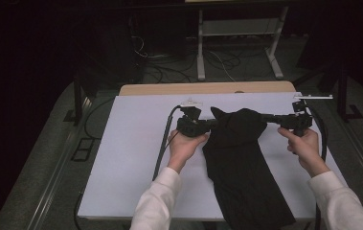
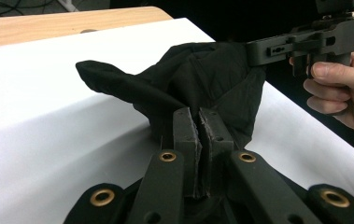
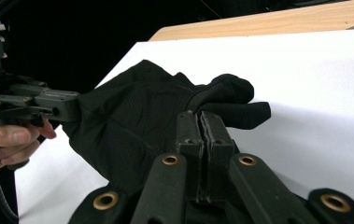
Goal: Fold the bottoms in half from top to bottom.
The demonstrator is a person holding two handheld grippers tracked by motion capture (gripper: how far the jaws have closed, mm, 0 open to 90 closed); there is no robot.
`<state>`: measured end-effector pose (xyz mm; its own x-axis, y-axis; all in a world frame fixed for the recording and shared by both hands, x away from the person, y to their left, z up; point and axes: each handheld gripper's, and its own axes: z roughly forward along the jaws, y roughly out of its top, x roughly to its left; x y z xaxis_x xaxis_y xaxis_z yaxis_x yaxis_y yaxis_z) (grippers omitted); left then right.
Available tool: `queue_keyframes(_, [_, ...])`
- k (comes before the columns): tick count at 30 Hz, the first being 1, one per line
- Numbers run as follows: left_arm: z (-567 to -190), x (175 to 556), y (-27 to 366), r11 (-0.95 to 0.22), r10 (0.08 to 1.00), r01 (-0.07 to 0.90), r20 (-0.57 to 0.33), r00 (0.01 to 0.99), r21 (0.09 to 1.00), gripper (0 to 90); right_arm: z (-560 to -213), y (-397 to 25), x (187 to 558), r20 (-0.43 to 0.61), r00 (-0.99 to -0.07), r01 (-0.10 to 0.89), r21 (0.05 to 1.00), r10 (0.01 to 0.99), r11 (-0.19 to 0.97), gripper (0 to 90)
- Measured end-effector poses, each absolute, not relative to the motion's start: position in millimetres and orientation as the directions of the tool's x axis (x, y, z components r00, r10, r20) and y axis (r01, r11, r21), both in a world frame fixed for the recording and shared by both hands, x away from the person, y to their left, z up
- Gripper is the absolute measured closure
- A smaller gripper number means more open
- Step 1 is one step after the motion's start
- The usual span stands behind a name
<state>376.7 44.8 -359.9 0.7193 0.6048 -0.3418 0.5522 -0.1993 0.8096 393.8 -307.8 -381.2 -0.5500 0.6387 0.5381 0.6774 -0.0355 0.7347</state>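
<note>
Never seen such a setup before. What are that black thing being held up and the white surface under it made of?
The black garment looks like soft matte fabric: it folds and droops between the left gripper and right gripper. The white table cover looks smooth, perhaps paper or board; wood shows beyond it.

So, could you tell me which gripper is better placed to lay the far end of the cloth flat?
Probably the left gripper: both grippers pinch the black cloth, but the loose flap sticks up beside the left; the right gripper is farther away.
</note>
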Motion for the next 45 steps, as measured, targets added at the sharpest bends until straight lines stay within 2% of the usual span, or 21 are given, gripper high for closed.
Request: queue_keyframes(45, [-384.0, 317.3, 42.2, -0.187, 0.522, 0.538, -0.381, 0.763, 0.822, 85.3, -384.6, -310.4, 341.1, 0.463, -0.607, 0.667, 0.738, 0.646, 0.098, 86.1])
